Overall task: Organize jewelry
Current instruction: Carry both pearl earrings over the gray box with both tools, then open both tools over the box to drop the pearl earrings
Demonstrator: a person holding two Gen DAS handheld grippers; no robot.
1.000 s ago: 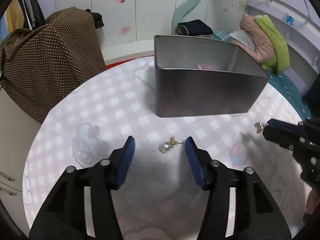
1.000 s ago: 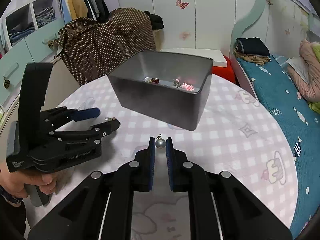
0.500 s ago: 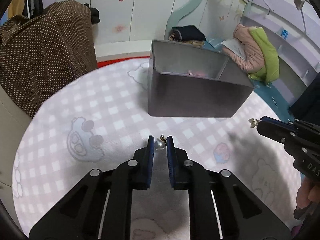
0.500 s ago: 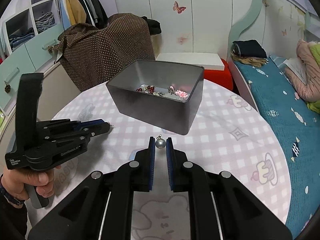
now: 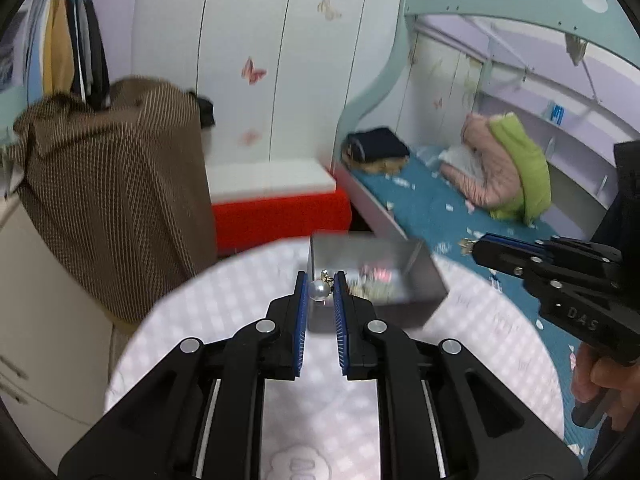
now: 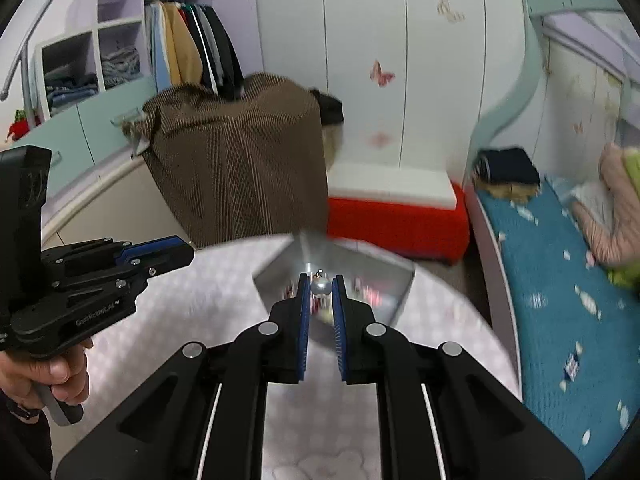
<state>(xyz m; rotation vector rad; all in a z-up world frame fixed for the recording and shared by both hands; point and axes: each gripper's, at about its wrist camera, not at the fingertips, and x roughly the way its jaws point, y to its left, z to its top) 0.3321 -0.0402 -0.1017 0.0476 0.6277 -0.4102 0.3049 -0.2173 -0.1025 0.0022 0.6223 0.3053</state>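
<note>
My left gripper (image 5: 320, 286) is shut on a white pearl earring (image 5: 319, 289) with a gold fitting, held high above the table. My right gripper (image 6: 321, 286) is shut on a silver bead earring (image 6: 321, 286), also lifted. The grey metal jewelry box (image 5: 424, 280) stands on the table beyond both grippers, with several pieces of jewelry (image 5: 376, 276) inside; it also shows in the right wrist view (image 6: 280, 276). The right gripper (image 5: 476, 246) appears at the right of the left wrist view, the left gripper (image 6: 188, 246) at the left of the right wrist view.
The round table has a pink checked cloth (image 5: 224, 304). A chair draped in brown dotted fabric (image 5: 112, 200) stands behind it at the left. A red and white bench (image 5: 276, 204) and a bed with a blue cover (image 5: 440, 212) lie beyond.
My left gripper closed on the pearl earring on the table and lifted it. Both grippers rose and the box now sits lower and farther away in both views.
</note>
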